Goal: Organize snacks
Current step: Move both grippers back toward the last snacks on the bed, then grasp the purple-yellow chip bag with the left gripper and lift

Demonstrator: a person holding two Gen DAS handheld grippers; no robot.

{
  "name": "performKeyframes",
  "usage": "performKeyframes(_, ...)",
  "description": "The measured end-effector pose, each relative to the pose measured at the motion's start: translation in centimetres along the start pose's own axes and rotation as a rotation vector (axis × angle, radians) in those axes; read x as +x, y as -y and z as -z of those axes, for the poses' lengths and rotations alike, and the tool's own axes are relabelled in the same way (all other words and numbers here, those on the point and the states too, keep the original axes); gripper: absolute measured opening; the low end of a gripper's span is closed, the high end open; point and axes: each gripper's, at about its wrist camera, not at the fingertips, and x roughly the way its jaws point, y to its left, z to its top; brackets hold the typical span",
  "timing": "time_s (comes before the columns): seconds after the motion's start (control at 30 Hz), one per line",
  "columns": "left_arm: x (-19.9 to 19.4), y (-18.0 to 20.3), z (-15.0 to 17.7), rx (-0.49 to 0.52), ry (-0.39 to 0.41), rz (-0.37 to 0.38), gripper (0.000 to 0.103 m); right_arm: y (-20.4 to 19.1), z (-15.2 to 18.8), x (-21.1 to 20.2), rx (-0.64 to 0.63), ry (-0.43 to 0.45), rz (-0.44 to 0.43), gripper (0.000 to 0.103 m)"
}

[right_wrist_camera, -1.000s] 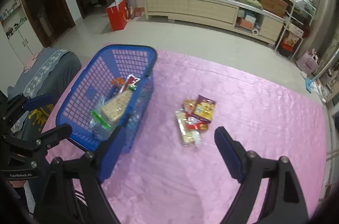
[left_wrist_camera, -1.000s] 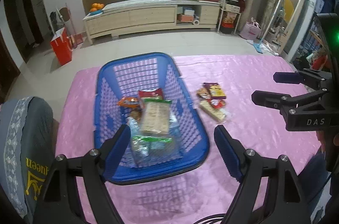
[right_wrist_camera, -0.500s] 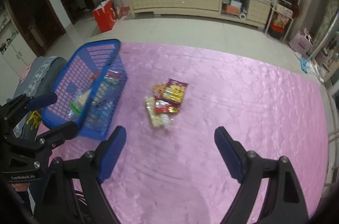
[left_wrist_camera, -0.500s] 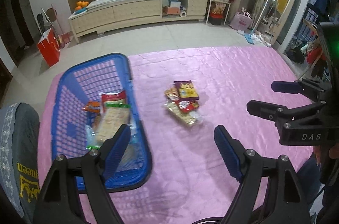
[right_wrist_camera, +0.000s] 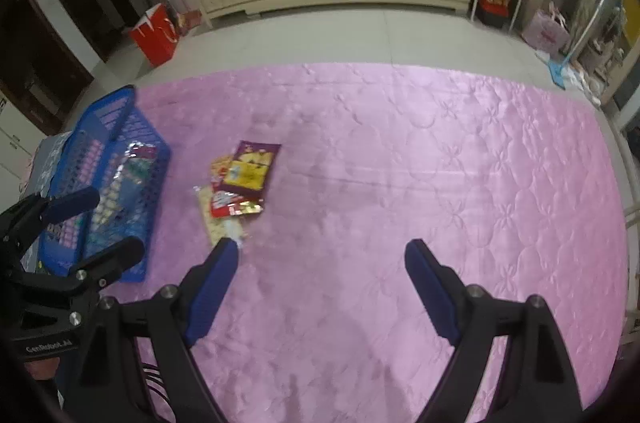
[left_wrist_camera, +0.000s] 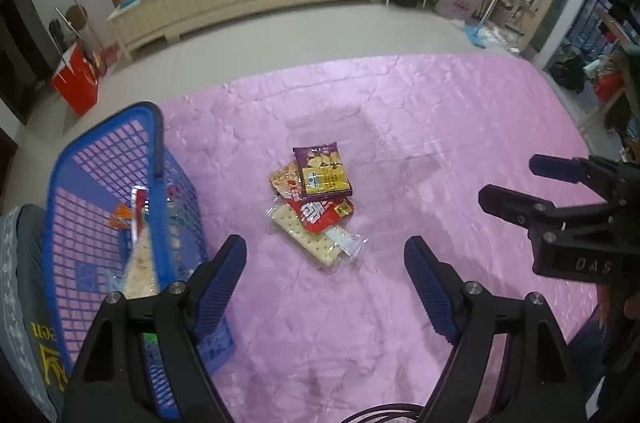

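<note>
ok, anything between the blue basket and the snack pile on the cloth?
Nothing: only bare pink cloth separates the blue basket from the snack pile, clearest in the left wrist view.

Both grippers shift away from the blue basket (left_wrist_camera: pixel 104 207) toward the loose pile of snacks (left_wrist_camera: pixel 316 207) on the pink cloth. In the left wrist view the left gripper (left_wrist_camera: pixel 324 263), framing the basket 1 second ago, now frames the pile. In the right wrist view the right gripper (right_wrist_camera: pixel 320 263) now sits past the pile over bare cloth.
</note>
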Motion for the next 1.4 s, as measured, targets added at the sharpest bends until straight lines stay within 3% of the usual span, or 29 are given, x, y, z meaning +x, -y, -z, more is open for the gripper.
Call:
performKeyframes(0.4,6.7,1.4,-4.7,0.052,-0.103,-0.098,0.079,3.2,-2.8,5.6,0.066,-0.090,-0.014,0.088)
performKeyframes(0.6,9.9,0.7,-6.2,0.015,-0.165,-0.086,0.079,4.5,-3.6,7.1,0.065,-0.115,-0.004,0.088)
performKeyframes(1.07,15.1,0.5,-7.3,-0.007,-0.260,-0.093,0.079,5.8,-3.6,8.2,0.094,-0.109,-0.039,0.088)
performKeyframes(1.23,15.7,1.0,-7.4,0.004,-0.250,-0.129,0.079,6.4,-3.1,8.5,0.108,-0.123,-0.040,0.088)
performKeyframes(1.27,15.7,1.1,-7.3,0.006,-0.248,-0.128,0.072,6.4,-3.0,8.4,0.107,-0.125,-0.040,0.088)
performKeyframes(1.3,15.7,1.1,-7.3,0.005,-0.249,-0.124,0.058,6.5,-3.0,8.4,0.108,-0.125,-0.040,0.088)
performKeyframes(1.37,15.7,0.8,-7.2,-0.009,-0.255,-0.109,0.046,6.6,-2.9,8.2,0.115,-0.123,-0.040,0.088)
performKeyframes(1.4,15.6,0.6,-7.2,-0.018,-0.255,-0.105,0.046,6.7,-2.9,8.2,0.118,-0.125,-0.041,0.088)
